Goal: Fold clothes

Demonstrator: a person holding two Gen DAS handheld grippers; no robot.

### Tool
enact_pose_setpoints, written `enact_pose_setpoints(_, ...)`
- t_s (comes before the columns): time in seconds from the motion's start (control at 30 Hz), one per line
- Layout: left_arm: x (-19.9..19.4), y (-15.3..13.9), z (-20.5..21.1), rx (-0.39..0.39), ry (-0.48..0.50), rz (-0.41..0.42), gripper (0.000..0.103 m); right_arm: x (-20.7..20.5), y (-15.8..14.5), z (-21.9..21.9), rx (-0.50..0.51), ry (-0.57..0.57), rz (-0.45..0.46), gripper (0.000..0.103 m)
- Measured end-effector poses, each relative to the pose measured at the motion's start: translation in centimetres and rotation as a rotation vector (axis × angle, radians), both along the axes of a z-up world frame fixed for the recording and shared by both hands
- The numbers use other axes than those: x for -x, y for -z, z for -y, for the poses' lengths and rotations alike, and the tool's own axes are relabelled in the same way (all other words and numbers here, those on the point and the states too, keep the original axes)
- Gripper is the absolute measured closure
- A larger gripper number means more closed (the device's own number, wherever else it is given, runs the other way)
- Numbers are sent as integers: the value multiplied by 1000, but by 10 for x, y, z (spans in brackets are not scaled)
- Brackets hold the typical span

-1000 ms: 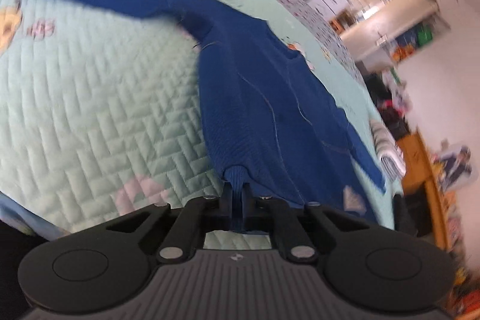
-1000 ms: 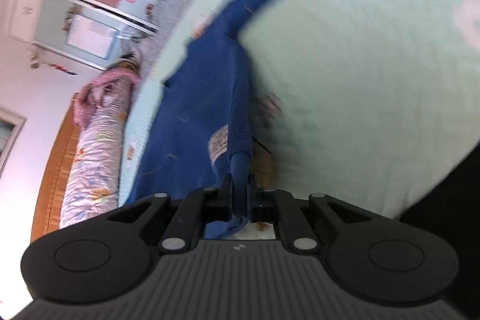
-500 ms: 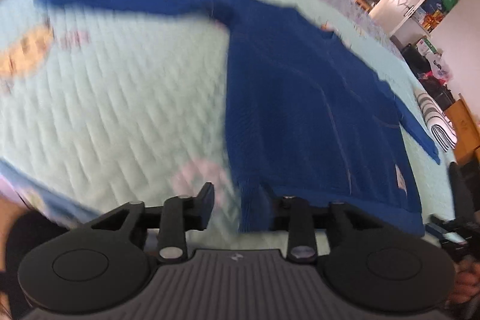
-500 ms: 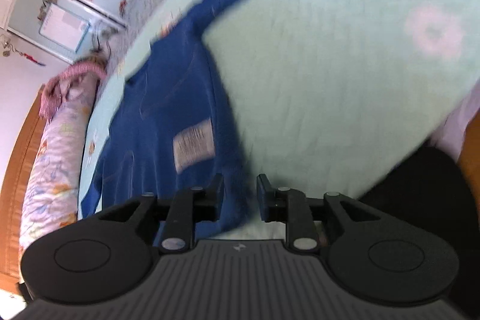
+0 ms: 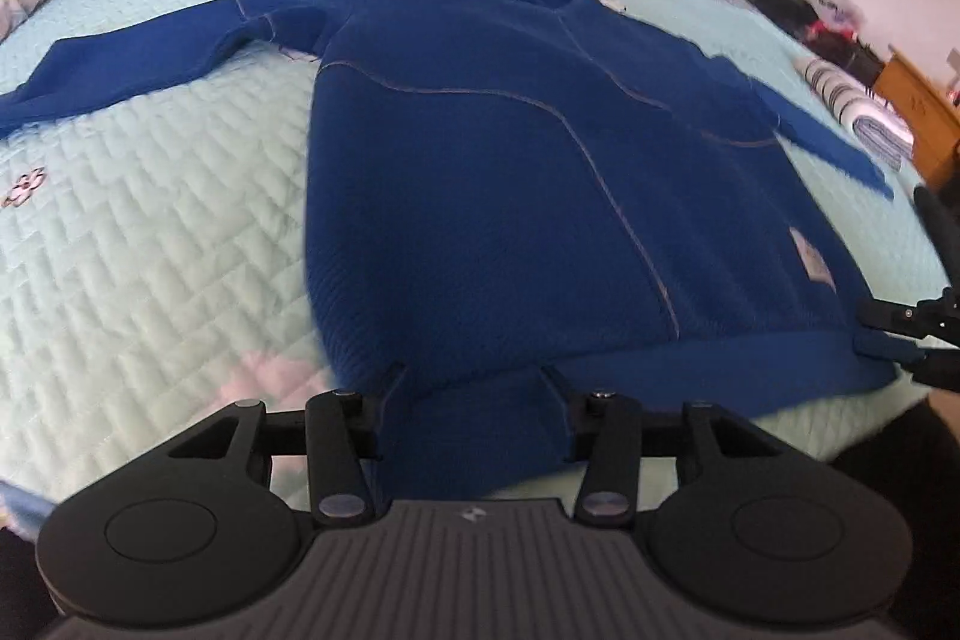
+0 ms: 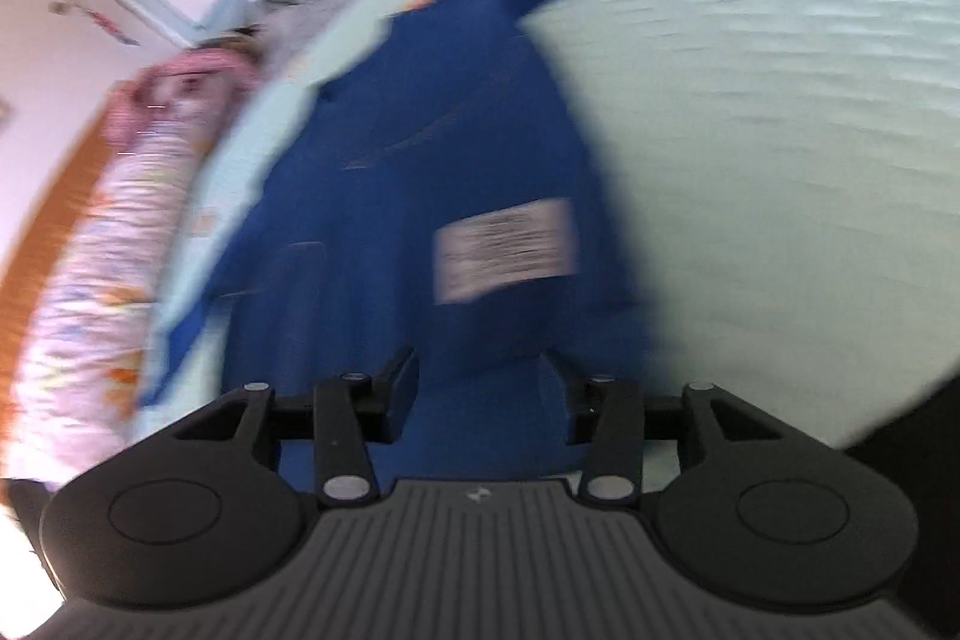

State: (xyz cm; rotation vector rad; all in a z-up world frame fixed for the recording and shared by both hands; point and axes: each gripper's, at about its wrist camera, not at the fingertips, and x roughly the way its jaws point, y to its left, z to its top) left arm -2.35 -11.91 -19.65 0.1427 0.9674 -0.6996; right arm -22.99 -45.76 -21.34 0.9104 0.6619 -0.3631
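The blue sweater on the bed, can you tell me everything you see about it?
The blue sweater is a thick, waffly knit with a round neck, thin pale seam lines and a pale patch near its ribbed hem. It lies flat on the light green quilt, sleeves spread sideways. The left tongs and right tongs are opening, with the hem's corners between their tips.

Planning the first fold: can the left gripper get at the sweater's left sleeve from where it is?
Probably yes. The left gripper, jaws opening over the hem, has only bare quilt between it and the sleeve, which lies flat and uncovered.
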Motion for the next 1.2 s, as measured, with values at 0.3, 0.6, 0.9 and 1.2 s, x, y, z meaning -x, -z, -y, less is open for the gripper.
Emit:
enact_pose_setpoints(0.3,9,-30,18,-131,8,147,47,27,-32,-6,126,73,51,65)
enact_pose_setpoints(0.6,14,-56,36,-170,5,243,44,-14,-46,-48,156,-103,87,55)
enact_pose_setpoints(0.9,18,-87,38,-158,-73,308,36,-7,-54,-55,157,-100,89,55)
enact_pose_setpoints(1.2,21,-115,40,-105,-104,313,32,-9,-59,-64,165,-119,92,53)
